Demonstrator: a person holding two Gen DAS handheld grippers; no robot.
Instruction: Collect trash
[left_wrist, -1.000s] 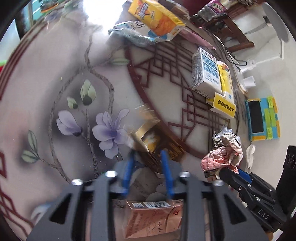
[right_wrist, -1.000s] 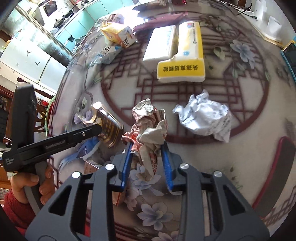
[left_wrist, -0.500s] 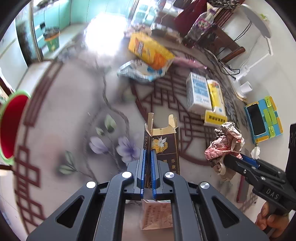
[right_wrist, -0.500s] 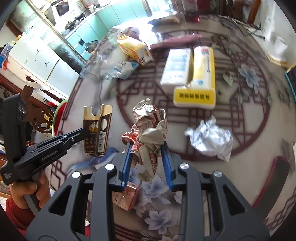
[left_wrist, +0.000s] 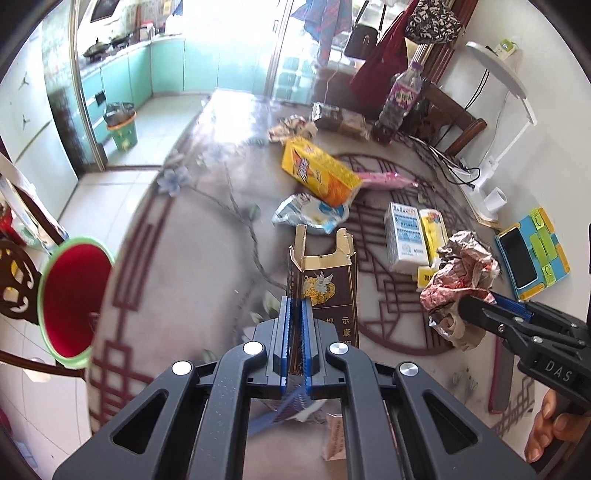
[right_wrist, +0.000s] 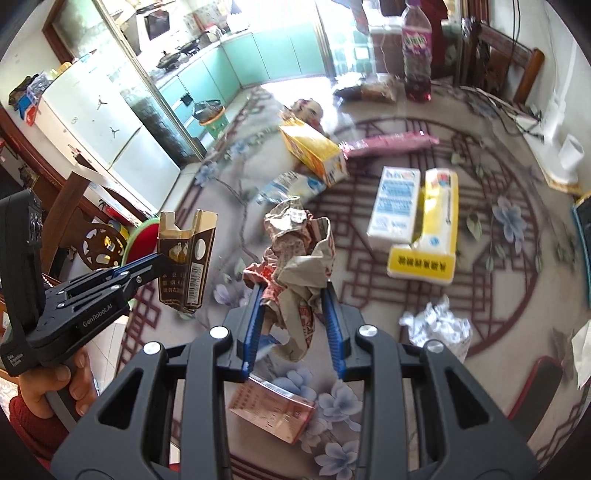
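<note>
My left gripper is shut on an empty brown and gold cigarette box and holds it upright above the table; it also shows in the right wrist view. My right gripper is shut on a crumpled red and beige wrapper, lifted off the table; the wrapper shows at the right of the left wrist view. A red bin with a green rim stands below the table's left edge.
On the floral table lie a yellow snack box, a blue-white pouch, a white carton, a yellow box, crumpled white paper, a pink packet and a purple drink bottle.
My left gripper closed on the cigarette box and lifted it off the table. Both grippers rose, and the view now takes in the room and the red bin.
</note>
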